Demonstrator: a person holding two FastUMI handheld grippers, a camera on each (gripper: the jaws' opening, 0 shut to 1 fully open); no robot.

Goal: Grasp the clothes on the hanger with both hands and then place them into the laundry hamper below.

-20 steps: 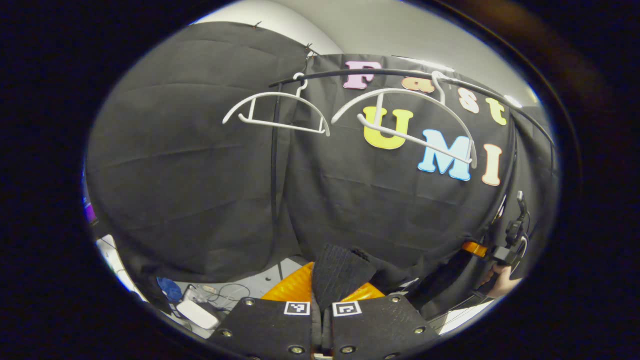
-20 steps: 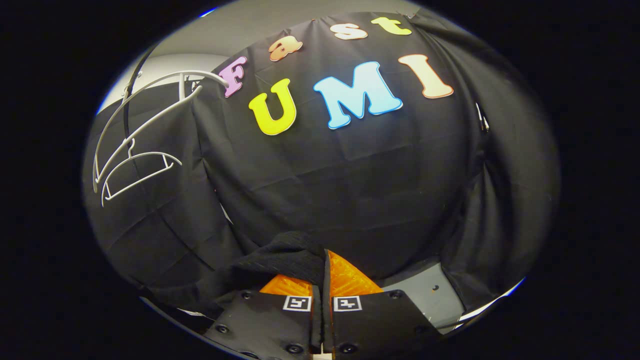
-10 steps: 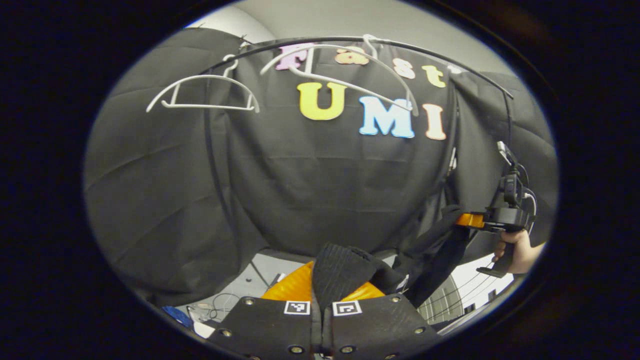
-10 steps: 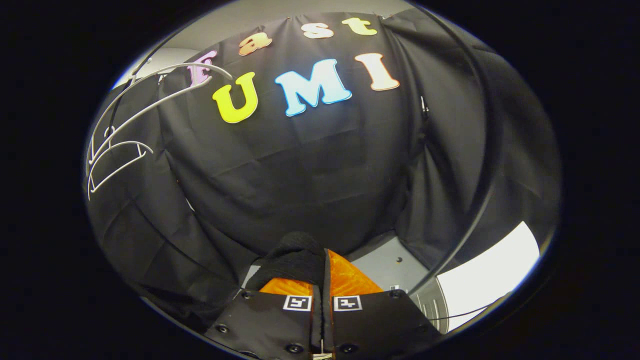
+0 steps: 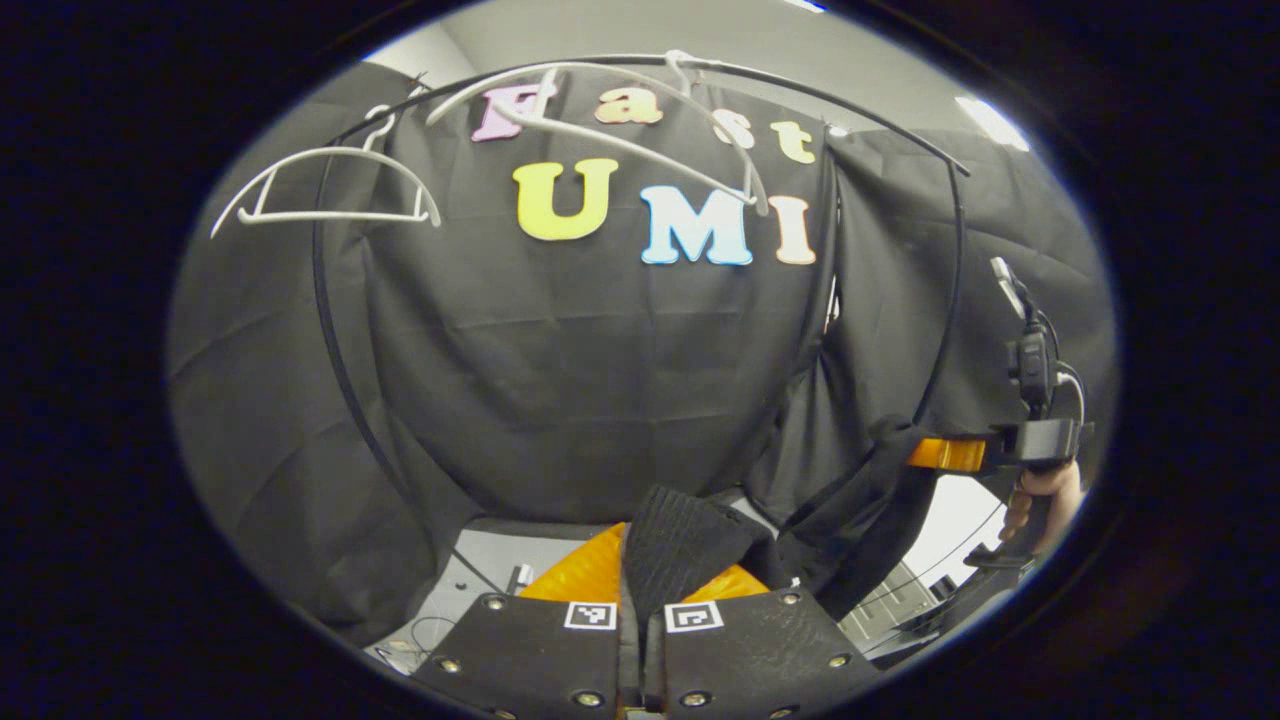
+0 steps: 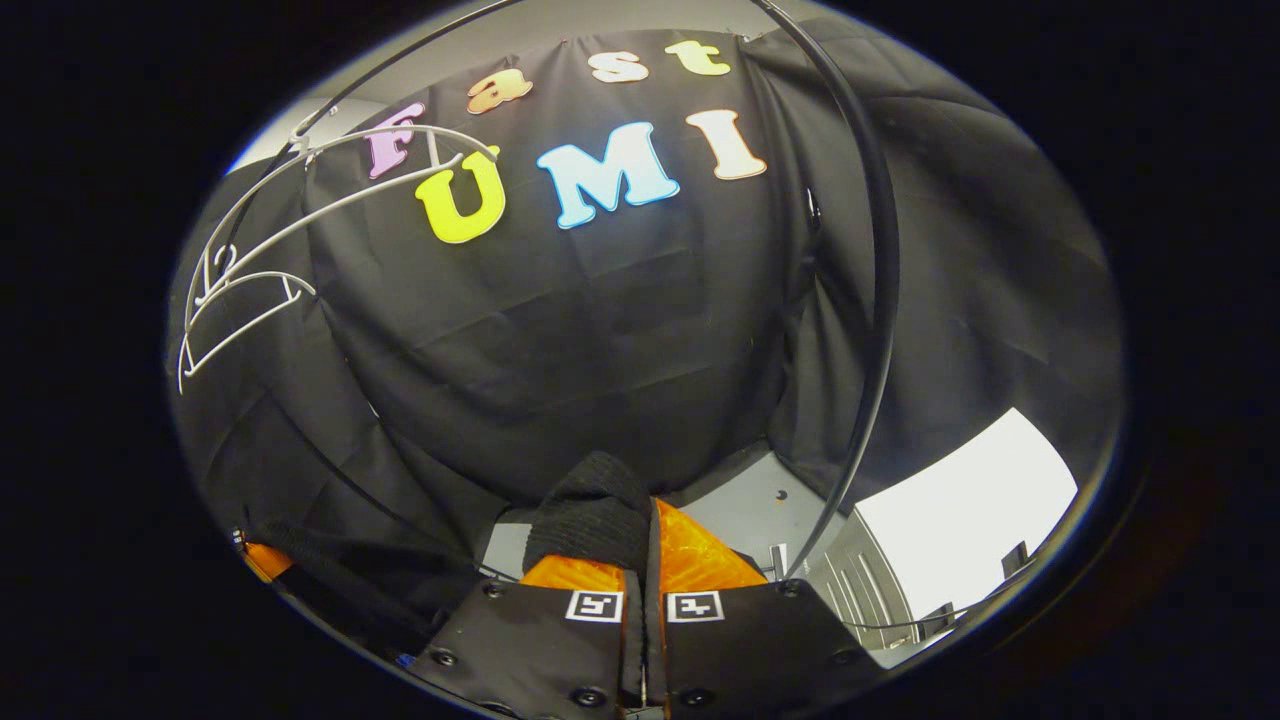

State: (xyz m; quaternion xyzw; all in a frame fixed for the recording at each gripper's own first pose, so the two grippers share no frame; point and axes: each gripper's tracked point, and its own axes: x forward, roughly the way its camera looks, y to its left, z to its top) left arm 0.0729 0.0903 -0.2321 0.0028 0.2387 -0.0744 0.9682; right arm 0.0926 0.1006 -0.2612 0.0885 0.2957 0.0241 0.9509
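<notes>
Black knit cloth, the clothes (image 5: 690,535), sits pinched between the two fingers of my left gripper (image 5: 642,600) at the bottom of the left gripper view. Both fingers press on it, with a fold of it sticking up between them. From there the cloth runs off to the right side and hangs down in a dark strip. Over on that side I see my right gripper (image 5: 935,455), and a hand (image 5: 1040,495) holds its handle. It grips the far end of the same cloth. Up high, a thin black rail (image 5: 800,90) bends across the top, and two bare white hangers (image 5: 330,190) hang from it, well above the cloth. Grey floor (image 5: 490,560) shows low down, just past my fingers. In the right gripper view, my right gripper (image 6: 645,595) is pressed together on a lump of the black clothes (image 6: 595,515), which bulges up on the left finger. The white hangers (image 6: 250,290) are at the far left edge here, and the black rail (image 6: 880,260) curves down on the right. Grey floor (image 6: 740,505) lies past the fingers.
</notes>
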